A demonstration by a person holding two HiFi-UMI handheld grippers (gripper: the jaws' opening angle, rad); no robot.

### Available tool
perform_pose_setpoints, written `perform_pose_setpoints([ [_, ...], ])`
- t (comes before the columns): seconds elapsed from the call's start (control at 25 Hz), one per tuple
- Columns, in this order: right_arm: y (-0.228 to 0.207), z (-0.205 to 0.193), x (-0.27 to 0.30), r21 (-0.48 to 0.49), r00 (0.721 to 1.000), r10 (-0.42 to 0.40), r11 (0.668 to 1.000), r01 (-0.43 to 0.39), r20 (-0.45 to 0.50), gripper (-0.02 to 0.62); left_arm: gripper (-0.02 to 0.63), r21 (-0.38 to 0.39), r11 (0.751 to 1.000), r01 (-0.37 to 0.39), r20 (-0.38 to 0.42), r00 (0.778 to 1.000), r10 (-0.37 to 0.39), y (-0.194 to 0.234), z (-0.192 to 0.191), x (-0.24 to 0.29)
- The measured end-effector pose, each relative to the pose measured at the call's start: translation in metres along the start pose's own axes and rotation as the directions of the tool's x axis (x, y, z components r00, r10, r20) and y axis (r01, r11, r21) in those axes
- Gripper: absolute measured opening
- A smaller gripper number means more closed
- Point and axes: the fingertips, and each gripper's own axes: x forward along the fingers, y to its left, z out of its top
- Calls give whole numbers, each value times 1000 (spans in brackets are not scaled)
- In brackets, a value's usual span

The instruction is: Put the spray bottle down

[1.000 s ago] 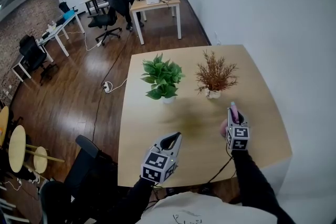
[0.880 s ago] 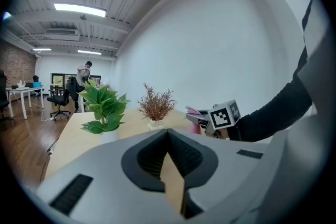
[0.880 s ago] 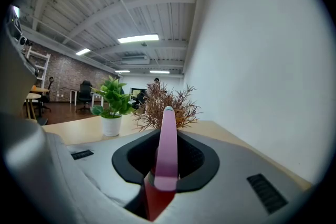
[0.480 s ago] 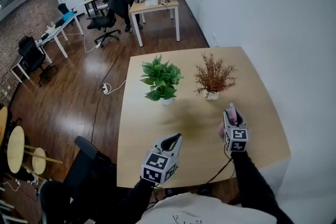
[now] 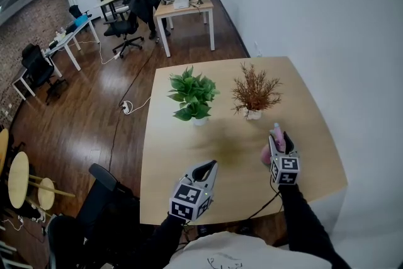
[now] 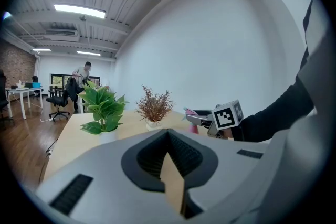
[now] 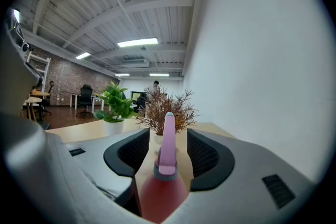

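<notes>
Your pale wooden worktop [image 5: 189,135] carries a leafy green potted plant [image 5: 192,94] and a dry brown twiggy plant [image 5: 255,90] on its far half. Your left tool [image 5: 206,168] hovers near the front edge, jaws together and empty. Your right tool [image 5: 281,138] is opening. Its pads are clear of the pink translucent spray bottle [image 7: 167,139], which stands upright between them, apparently resting on the worktop near the brown plant.

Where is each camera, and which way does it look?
Head view: on the head, steeply down at the table; left gripper, right gripper, sleeves show.
Left gripper view: along its own shut jaws, toward the green plant.
Right gripper view: along its own opening jaws, spray bottle between them.
All share the brown plant.
</notes>
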Motion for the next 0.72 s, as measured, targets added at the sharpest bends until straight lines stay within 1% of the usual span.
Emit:
perform_pose_setpoints([
  [0.2,-6,10,-42,-10,999,-20,1000,21,37,192,-9,-16,1000,-4,10,1000,4,3,0,4],
  [0.32,2,19,-70,-26,999,-1,1000,3,48,192,-9,-21,1000,-7,16,1000,7,5,2,4],
  [0.44,12,27,-90,-23,999,26,999,-25,35,185,-9,-17,1000,-1,22,1000,1,5,5,7],
  [0.56,27,30,-104,-18,999,53,998,-53,10,67,-9,-14,1000,1,23,1000,-1,7,6,7],
  [0.64,37,34,-110,-3,997,79,997,-79,4,17,-9,-14,1000,2,23,1000,-2,7,6,7],
  [0.72,46,38,-114,21,994,105,994,-105,-2,-8,-9,-16,1000,5,22,1000,-4,7,6,7],
])
